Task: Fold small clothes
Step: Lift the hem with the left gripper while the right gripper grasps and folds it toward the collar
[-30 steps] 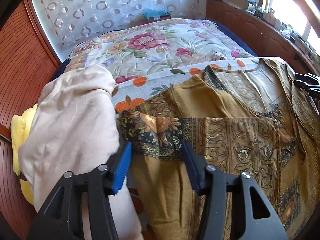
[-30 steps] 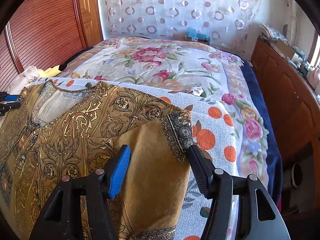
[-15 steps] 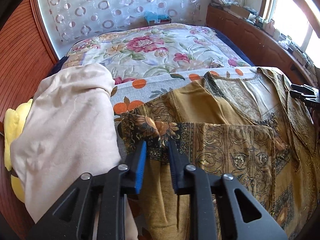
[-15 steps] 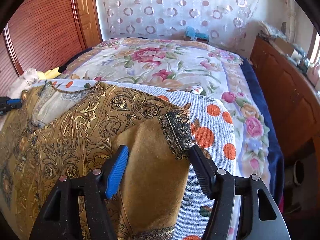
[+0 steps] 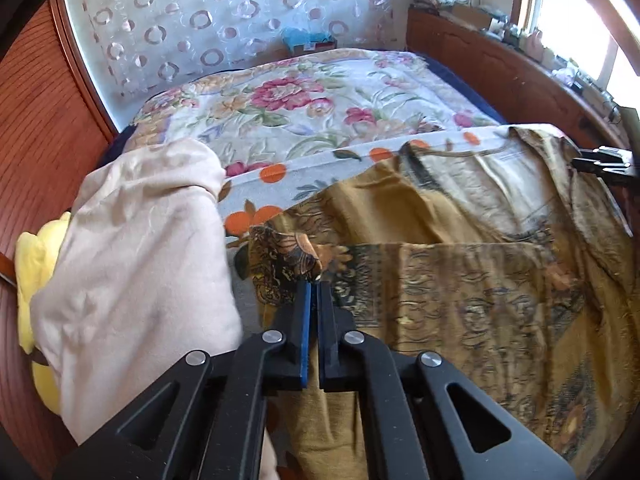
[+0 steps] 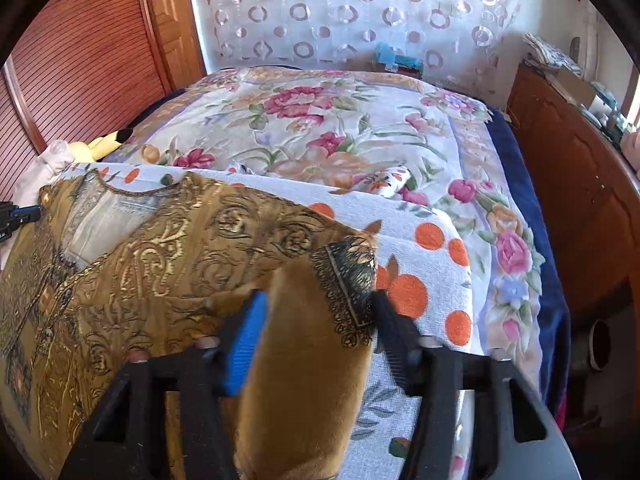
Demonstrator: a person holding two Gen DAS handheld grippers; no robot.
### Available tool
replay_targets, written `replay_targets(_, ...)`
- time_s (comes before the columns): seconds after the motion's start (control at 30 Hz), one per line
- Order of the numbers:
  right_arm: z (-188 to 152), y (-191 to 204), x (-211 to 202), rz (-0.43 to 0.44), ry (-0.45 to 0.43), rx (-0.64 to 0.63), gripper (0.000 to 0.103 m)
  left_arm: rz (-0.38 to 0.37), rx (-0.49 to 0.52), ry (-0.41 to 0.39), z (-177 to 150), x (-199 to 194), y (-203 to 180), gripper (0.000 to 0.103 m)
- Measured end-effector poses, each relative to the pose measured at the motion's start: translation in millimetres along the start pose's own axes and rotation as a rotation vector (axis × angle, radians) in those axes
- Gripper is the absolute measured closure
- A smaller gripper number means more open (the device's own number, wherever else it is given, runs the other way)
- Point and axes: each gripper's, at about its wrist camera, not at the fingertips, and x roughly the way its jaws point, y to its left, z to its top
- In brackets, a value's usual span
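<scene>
Jaws of the left gripper (image 5: 314, 286) are pinched together on the patterned cuff of the mustard tunic (image 5: 460, 300), lifting that sleeve end a little. On the right gripper (image 6: 316, 312) they stand wide apart, straddling the other sleeve without clamping it. That tunic lies spread on an orange-dotted cloth (image 6: 432, 248) over the floral bed (image 6: 320, 120), beside a cream garment (image 5: 140, 260).

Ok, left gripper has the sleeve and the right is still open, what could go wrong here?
The left gripper pinches only the sleeve cuff, so it may slip out.

The beige cloth pile lies close and could get dragged along.

The right gripper straddles the other sleeve unclosed; lifting now would skew the fold.
</scene>
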Motion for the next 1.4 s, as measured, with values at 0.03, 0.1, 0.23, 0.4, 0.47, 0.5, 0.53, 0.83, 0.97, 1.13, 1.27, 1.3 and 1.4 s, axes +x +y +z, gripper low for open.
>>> replay_targets(0.03,-1,2,-2,-0.003,-0.01,-0.008,0.088,0.0,-0.004,-0.013,0,-3,0,0.1)
replay_targets(0.1,-4,7,-5,-0.065,-0.035,-0.021,0.099,-0.006,-0.015,-0.04,0,-13,0,0.1)
replay_targets(0.23,-10,19,-21,-0.109,-0.101,-0.023,0.099,-0.013,-0.005,-0.091,-2,-37,-5,0.1)
replay_targets(0.4,-16,32,-51,-0.115,-0.154,-0.028,0.099,-0.03,0.013,-0.162,-7,-76,-15,0.1)
replay_targets(0.47,-20,39,-64,-0.114,-0.172,-0.039,0.099,-0.043,0.017,-0.185,-13,-90,-18,0.1)
replay_targets(0.5,-24,43,-72,-0.105,-0.186,-0.05,0.099,-0.048,0.019,-0.191,-16,-95,-20,0.1)
replay_targets(0.53,-29,44,-79,-0.103,-0.197,-0.056,0.099,-0.055,0.023,-0.198,-19,-99,-23,0.1)
replay_targets(0.83,-106,54,-140,-0.06,-0.267,-0.077,0.099,-0.111,-0.007,-0.238,-94,-136,-42,0.101)
replay_targets(0.97,-142,56,-169,-0.048,-0.287,-0.081,0.099,-0.114,-0.048,-0.262,-127,-154,-35,0.101)
replay_targets(1.13,-186,55,-204,-0.045,-0.298,-0.085,0.099,-0.105,-0.119,-0.29,-176,-176,-27,0.101)
replay_targets(1.27,-233,54,-225,-0.017,-0.268,-0.079,0.099,-0.107,-0.171,-0.286,-219,-185,-25,0.101)
replay_targets(1.3,-243,55,-231,-0.013,-0.258,-0.082,0.099,-0.108,-0.181,-0.285,-229,-187,-25,0.101)
replay_targets(1.4,-272,54,-245,-0.002,-0.233,-0.094,0.099,-0.113,-0.21,-0.267,-247,-189,-21,0.101)
